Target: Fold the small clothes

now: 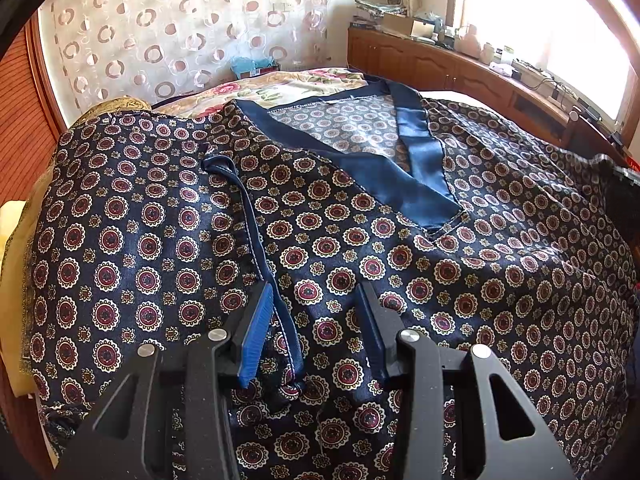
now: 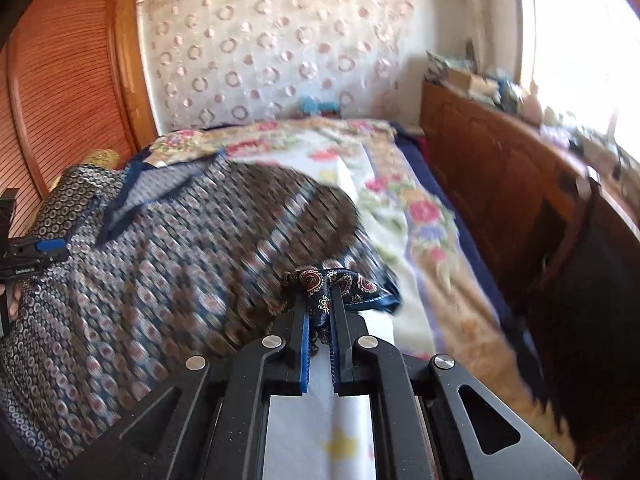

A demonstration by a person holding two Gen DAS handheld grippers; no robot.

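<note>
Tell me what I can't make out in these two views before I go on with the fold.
- Left wrist view: the shirt's near hem is cut off by the bottom edge and the gripper body.
- Right wrist view: motion blur smears the shirt's pattern and folds.
- Right wrist view: the left gripper is cut off by the left edge.
- Both views: cabinet-top clutter is too small, glare-washed.

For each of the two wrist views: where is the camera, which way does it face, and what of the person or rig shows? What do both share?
Left wrist: on the left gripper, looking down over the patterned garment toward the circle-print curtain; only its own open fingers show.
Right wrist: on the right gripper, pinching the garment's edge, facing the same curtain; the left gripper shows at the picture's left edge.
Shared: garment, curtain, floral bedspread, wooden cabinets.
</note>
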